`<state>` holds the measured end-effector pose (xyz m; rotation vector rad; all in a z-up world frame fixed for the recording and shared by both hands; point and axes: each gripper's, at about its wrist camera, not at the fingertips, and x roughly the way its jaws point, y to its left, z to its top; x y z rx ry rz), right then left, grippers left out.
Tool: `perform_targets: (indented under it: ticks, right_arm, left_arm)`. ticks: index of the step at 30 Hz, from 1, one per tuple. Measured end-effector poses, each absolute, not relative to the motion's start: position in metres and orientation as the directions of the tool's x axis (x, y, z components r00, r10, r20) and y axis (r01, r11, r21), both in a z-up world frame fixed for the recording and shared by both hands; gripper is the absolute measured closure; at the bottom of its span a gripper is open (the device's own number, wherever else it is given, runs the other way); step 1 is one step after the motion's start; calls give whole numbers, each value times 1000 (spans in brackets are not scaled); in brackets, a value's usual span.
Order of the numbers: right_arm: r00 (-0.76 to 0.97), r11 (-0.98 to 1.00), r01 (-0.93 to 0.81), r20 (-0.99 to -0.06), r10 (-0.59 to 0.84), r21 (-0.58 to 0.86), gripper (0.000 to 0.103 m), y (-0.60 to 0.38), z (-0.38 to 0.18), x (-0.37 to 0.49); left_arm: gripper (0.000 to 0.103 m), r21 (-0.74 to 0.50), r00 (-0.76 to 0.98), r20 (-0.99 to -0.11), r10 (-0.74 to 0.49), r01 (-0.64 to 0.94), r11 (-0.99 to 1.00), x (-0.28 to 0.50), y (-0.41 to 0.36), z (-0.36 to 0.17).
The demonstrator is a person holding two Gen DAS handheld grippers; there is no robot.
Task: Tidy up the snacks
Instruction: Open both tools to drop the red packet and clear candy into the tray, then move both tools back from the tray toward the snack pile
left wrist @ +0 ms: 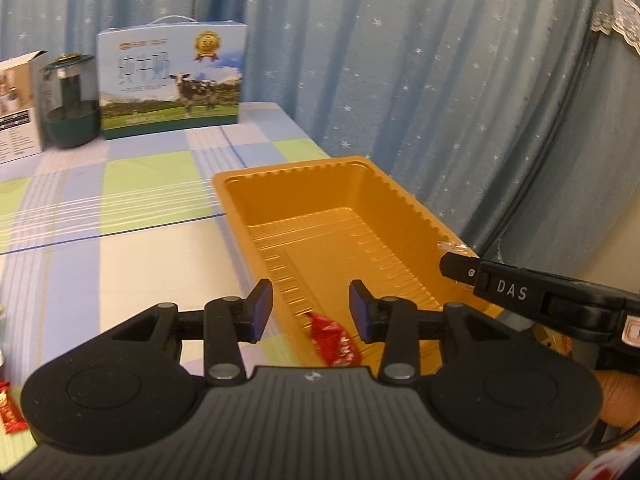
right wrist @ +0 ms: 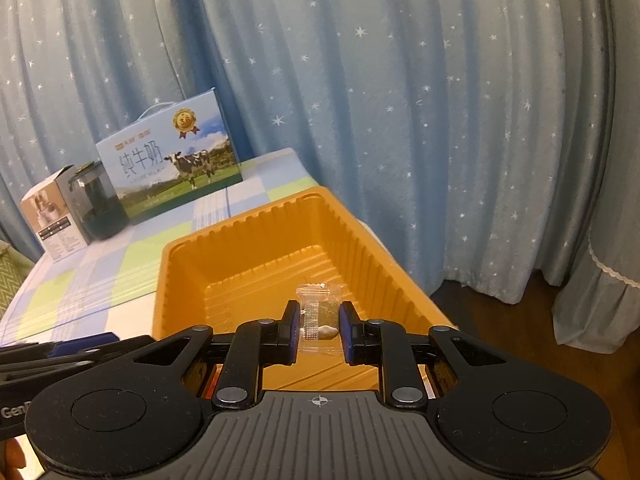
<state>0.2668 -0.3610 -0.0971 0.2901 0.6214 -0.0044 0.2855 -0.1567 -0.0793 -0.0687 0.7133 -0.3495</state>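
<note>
- While the left wrist view looks down, the left gripper [left wrist: 311, 311] has its jaws apart over one orange tray [left wrist: 256, 200] on the tabletop [left wrist: 132, 264], gripping nothing.
- One red snack packet [left wrist: 335, 340] lies in the tray below them; another red packet [left wrist: 10, 408] lies at the left edge.
- One milk carton [left wrist: 170, 80] stands behind.
- From the right wrist view, the right gripper [right wrist: 319, 330] pinches one clear wrapped snack [right wrist: 318, 312] above the tray.

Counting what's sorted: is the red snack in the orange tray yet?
In: the red snack lies on the tray floor, touching neither pad.
</note>
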Motion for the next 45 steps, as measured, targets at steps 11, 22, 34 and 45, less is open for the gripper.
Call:
perform_targets:
  ticks: [11, 22, 34, 45]
  right_arm:
    - [826, 939, 68, -547, 136, 336, 44, -355, -95, 267]
    - [848, 945, 99, -523, 83, 311, 44, -349, -84, 253]
    - [849, 966, -67, -494, 187, 250, 44, -280, -74, 239]
    - [793, 950, -205, -529, 302, 237, 44, -201, -84, 231]
  left_arm:
    - [57, -160, 720, -624, -305, 264, 951, 274, -138, -72]
    - [56, -155, 730, -626, -274, 227, 961, 257, -115, -67]
    - [54, -125, 765, -619, -177, 126, 984, 230, -56, -52]
    - [54, -109, 778, -622, -88, 25, 994, 202, 8, -49]
